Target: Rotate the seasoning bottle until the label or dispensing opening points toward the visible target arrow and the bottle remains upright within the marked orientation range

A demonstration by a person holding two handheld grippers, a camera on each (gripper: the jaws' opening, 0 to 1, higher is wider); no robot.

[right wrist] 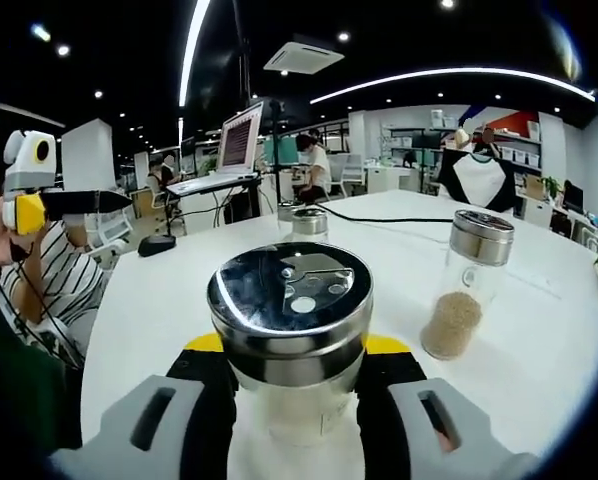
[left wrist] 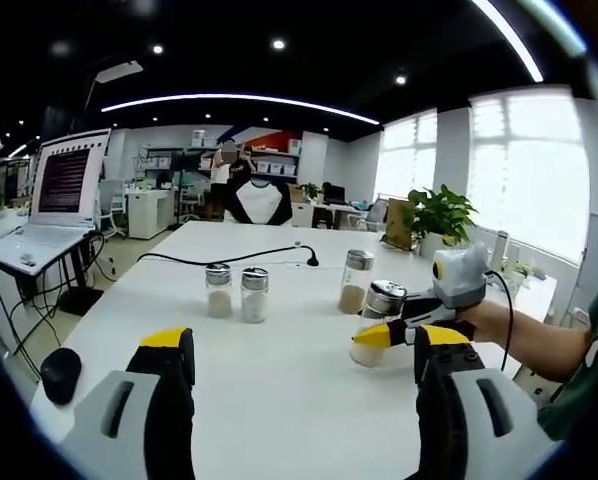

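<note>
Four bottles stand upright on the white table [left wrist: 279, 400]. Right gripper [right wrist: 297, 400]: jaws clamped on the bottle [right wrist: 291, 330] from both sides, glass pressed between the yellow-tipped pads. Its steel lid fills the centre of the right gripper view; a small round dispensing hole in the lid sits just right of the lid's centre. Pale seasoning visible in the lower glass.

In the left gripper view the same bottle [left wrist: 379, 325] sits at 3 o'clock from picture centre, held by the right gripper [left wrist: 404, 335], which enters from the right with a hand [left wrist: 494, 325] behind it.

Left gripper [left wrist: 304, 350]: jaws apart, nothing between them, raised over bare table at 6 o'clock. It also appears in the right gripper view [right wrist: 109, 202] at 9 o'clock.

Other bottles: brown-fill bottle [right wrist: 467, 285] at 3 o'clock in the right gripper view, near the held bottle, not touching; same bottle [left wrist: 355, 282] just behind it in the left gripper view. A pair of bottles [left wrist: 236, 292] stands side by side at picture centre, well apart from the held one.

Black cable [left wrist: 229, 258] runs across the far table. Laptop [left wrist: 54, 200] at 9 o'clock on a stand. Plant [left wrist: 437, 215] at 2 o'clock. No arrow mark can be made out on the table.
</note>
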